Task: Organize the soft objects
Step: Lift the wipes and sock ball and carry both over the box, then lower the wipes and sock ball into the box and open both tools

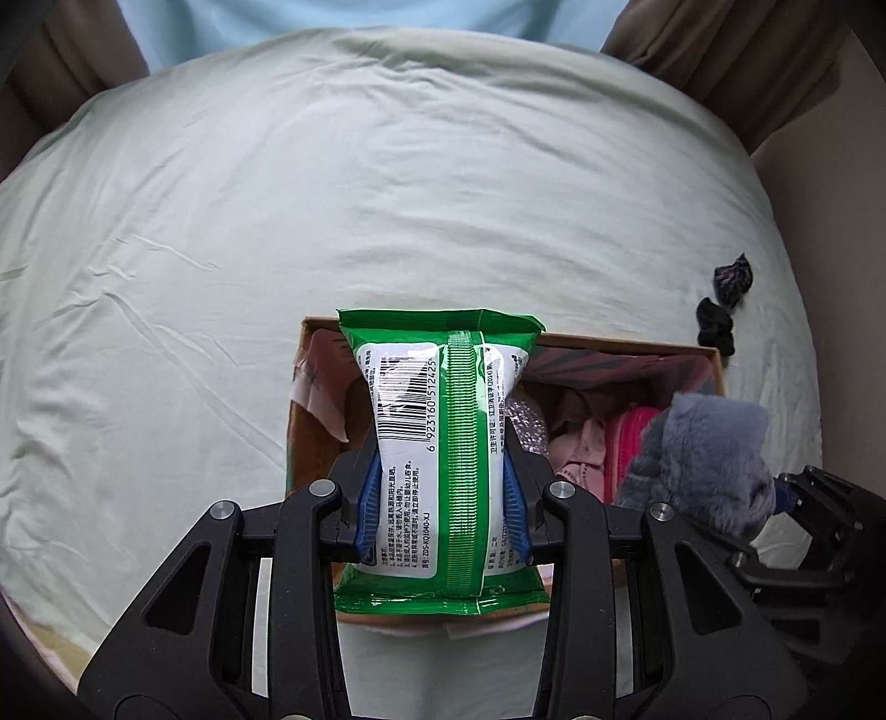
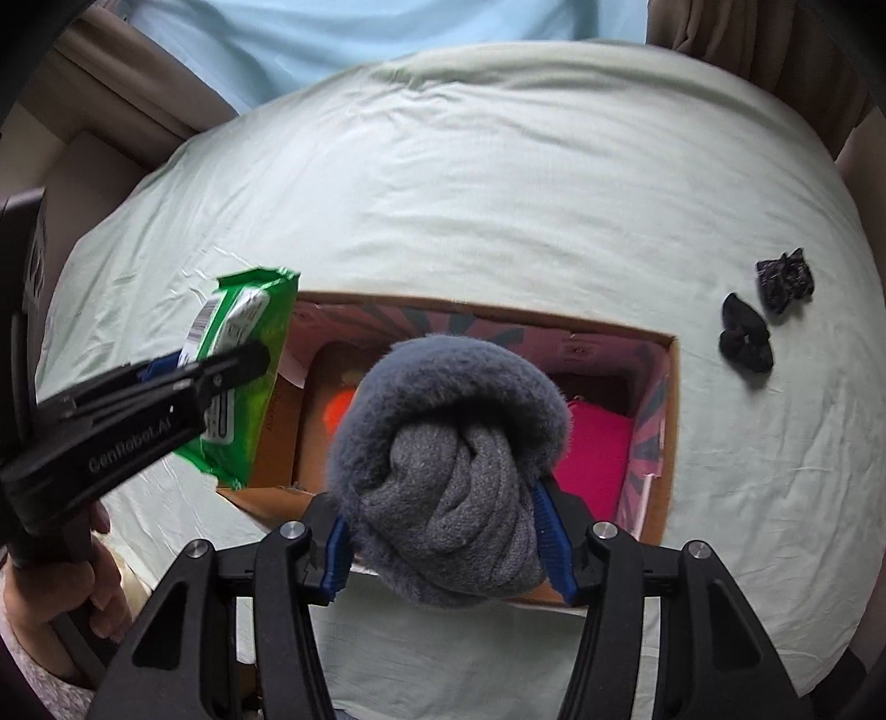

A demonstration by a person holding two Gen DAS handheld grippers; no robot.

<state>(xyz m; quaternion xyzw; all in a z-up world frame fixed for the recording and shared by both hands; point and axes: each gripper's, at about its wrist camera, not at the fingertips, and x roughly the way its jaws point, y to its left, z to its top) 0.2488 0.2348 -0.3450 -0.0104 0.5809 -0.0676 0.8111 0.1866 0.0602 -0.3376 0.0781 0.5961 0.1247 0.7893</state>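
Note:
My left gripper (image 1: 440,487) is shut on a green and white wet-wipes pack (image 1: 437,421) and holds it over the left end of an open cardboard box (image 1: 302,421). The pack also shows in the right wrist view (image 2: 243,376), with the left gripper (image 2: 221,368) on it. My right gripper (image 2: 443,548) is shut on a rolled grey fuzzy sock bundle (image 2: 448,459) above the box (image 2: 662,459); the bundle shows in the left wrist view (image 1: 700,462). Pink items (image 2: 595,448) lie inside the box.
The box sits on a pale green bed sheet (image 1: 332,194). Two dark scrunchies lie on the sheet to the right of the box: a black one (image 2: 745,340) and a patterned one (image 2: 786,279). Brown curtains (image 1: 720,50) hang behind the bed.

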